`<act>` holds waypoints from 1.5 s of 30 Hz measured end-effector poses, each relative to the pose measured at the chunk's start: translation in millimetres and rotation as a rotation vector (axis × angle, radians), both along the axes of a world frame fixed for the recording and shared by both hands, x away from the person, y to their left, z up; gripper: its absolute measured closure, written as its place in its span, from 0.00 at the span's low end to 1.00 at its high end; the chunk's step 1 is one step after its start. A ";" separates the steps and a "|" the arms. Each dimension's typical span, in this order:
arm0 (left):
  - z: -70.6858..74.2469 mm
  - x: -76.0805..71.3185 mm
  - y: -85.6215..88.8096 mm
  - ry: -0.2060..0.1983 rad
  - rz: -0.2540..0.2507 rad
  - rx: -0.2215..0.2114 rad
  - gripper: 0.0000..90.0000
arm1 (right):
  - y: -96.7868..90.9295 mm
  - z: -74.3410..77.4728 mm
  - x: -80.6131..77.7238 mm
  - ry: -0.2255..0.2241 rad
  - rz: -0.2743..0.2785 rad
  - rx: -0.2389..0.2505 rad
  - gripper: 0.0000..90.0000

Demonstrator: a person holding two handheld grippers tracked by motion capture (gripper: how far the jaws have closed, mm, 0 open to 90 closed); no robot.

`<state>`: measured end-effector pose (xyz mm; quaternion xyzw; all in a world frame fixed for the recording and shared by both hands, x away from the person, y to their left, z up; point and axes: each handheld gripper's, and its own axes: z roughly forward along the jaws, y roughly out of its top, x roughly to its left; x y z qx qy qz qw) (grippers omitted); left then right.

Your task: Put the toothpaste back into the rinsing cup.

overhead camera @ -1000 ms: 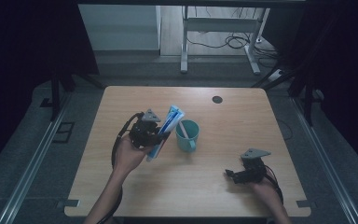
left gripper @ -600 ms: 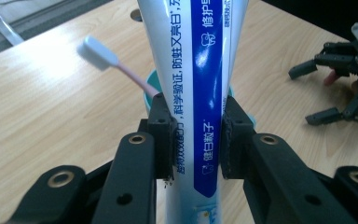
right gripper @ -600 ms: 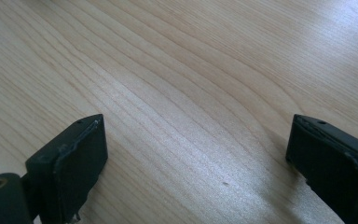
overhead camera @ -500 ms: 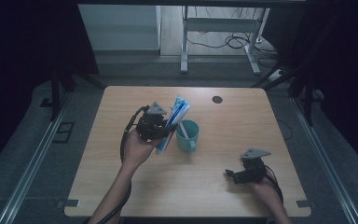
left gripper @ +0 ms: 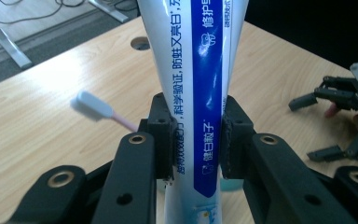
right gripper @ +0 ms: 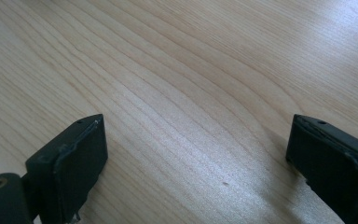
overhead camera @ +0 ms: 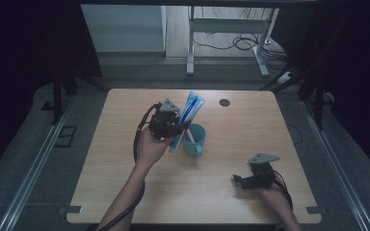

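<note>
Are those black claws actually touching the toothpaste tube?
Touching. The left gripper view shows the left gripper with both pads pressed against the toothpaste tube.

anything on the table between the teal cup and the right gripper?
Nothing: in the high view, bare wood runs from the teal cup to the right gripper, whose jaws stand open over bare table.

The counter (right gripper: 191,93) is pale wood with fine visible grain and a soft sheen, the toothpaste tube (left gripper: 200,93) is glossy smooth plastic printed blue and white, the teal cup (overhead camera: 195,139) looks like smooth plastic, and the gripper jaws are matt black plastic.
</note>
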<state>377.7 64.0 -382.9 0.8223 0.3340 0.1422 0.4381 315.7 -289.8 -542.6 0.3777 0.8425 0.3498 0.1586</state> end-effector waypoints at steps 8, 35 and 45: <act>3.6 7.8 -10.6 -0.022 0.008 -0.021 0.79 | 0.0 0.0 0.0 0.000 0.000 0.000 0.06; 3.0 29.5 -38.4 -0.077 0.035 -0.100 0.79 | 0.1 -0.1 0.0 -0.001 0.000 0.000 0.06; -17.7 31.5 -47.6 -0.070 0.037 -0.082 0.79 | 0.1 -0.1 0.0 -0.001 0.000 0.001 0.06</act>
